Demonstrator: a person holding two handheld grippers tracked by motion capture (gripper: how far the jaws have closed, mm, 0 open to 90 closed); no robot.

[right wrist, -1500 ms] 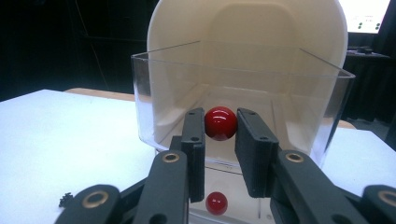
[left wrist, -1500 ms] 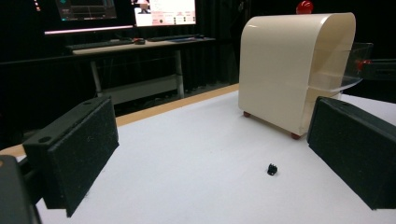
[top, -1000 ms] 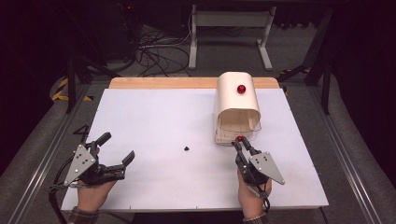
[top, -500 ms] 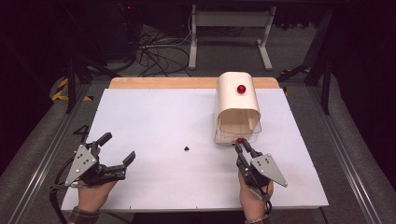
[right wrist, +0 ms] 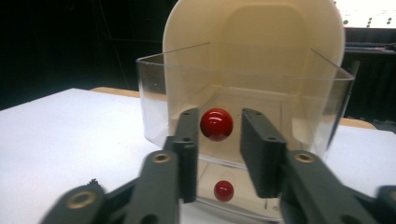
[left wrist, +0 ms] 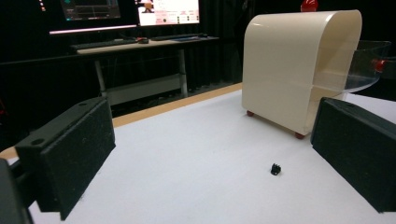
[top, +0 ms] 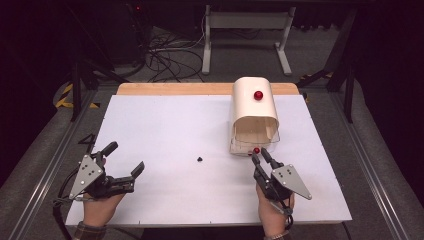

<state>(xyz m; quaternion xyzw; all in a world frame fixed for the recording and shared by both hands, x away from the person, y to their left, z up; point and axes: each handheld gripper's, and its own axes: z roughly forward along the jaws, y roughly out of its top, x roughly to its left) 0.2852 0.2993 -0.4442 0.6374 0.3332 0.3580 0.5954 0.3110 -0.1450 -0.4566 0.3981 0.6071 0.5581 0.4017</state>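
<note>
Two jaws of the right gripper (right wrist: pixel 217 154) flank, slightly parted, the small red round knob (right wrist: pixel 216 124) on the clear plastic drawer (right wrist: pixel 159 93) of the cream arched cabinet (top: pixel 254 107); an off-centre pinch may slip (left gripper (top: pixel 121 162) idles, spread wide).

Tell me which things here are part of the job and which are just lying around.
In play, judging by the right tongs:
right tongs, jaws either side of the red knob
clear drawer
cream cabinet

Lying about:
small black bit on the table
left tongs, open and idle
</note>
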